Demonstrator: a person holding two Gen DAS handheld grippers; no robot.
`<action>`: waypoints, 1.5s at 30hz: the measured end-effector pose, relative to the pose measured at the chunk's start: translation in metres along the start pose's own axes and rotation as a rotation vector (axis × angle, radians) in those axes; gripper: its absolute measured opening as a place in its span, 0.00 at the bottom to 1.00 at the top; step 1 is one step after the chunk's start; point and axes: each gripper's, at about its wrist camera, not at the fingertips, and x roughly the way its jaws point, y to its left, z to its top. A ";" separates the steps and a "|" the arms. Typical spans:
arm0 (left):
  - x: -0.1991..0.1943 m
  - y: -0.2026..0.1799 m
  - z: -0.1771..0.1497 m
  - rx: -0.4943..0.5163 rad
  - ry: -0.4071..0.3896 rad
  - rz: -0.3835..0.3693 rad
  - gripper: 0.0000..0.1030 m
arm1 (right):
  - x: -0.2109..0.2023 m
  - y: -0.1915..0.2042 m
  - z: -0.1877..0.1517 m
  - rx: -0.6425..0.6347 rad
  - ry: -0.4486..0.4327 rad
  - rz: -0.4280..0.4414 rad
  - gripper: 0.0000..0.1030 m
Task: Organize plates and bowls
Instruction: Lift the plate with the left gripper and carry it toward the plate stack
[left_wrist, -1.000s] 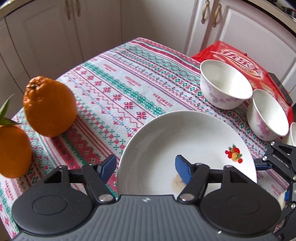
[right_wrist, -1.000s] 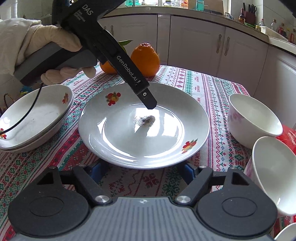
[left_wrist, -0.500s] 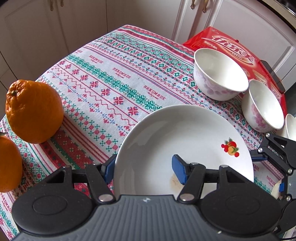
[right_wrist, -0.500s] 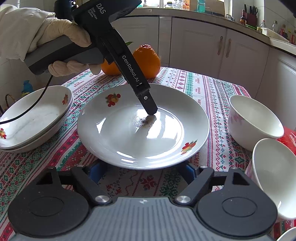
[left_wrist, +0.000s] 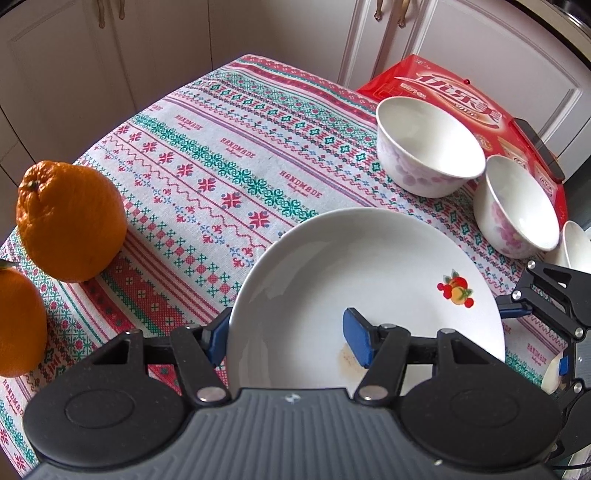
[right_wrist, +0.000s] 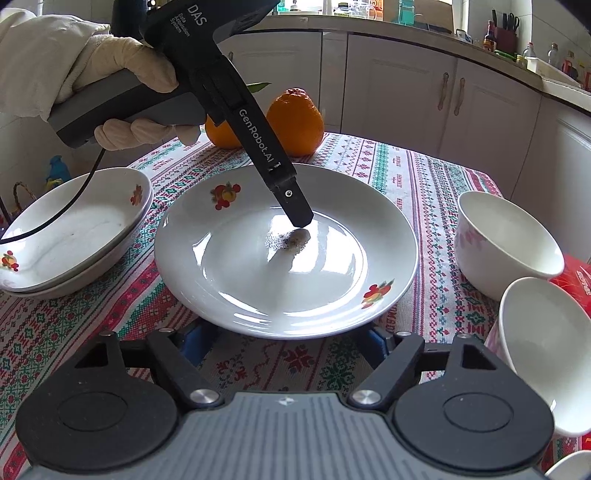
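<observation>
A white plate with fruit decals (left_wrist: 369, 280) (right_wrist: 288, 254) lies on the patterned tablecloth. My left gripper (left_wrist: 286, 338) is open and straddles the plate's near rim: one blue finger sits outside the rim, the other rests inside the plate. In the right wrist view its inner finger (right_wrist: 295, 210) touches the plate's middle. My right gripper (right_wrist: 284, 341) is open, its blue fingers low at the plate's opposite rim, partly hidden under it. Two stacked matching plates (right_wrist: 74, 236) lie to the left. Two white floral bowls (left_wrist: 428, 147) (left_wrist: 517, 206) stand at the right.
Two oranges (left_wrist: 70, 221) (left_wrist: 18, 321) sit at the table's far side from the right gripper. A red box (left_wrist: 461, 99) with a dark phone (left_wrist: 539, 147) on it lies behind the bowls. Another white dish rim (left_wrist: 578, 247) shows by the bowls. White cabinets surround the table.
The left gripper has lifted and tilted slightly at the plate rim, its inner finger staying on the plate. The right gripper and the plate have hardly moved.
</observation>
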 end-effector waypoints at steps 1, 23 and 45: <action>-0.002 -0.001 -0.001 0.000 -0.002 0.001 0.59 | -0.001 0.001 0.000 -0.004 -0.001 -0.001 0.82; -0.085 -0.026 -0.062 -0.115 -0.104 0.082 0.60 | -0.058 0.039 0.009 -0.121 -0.061 0.086 0.82; -0.135 -0.006 -0.172 -0.344 -0.171 0.162 0.60 | -0.051 0.106 0.018 -0.289 -0.038 0.251 0.82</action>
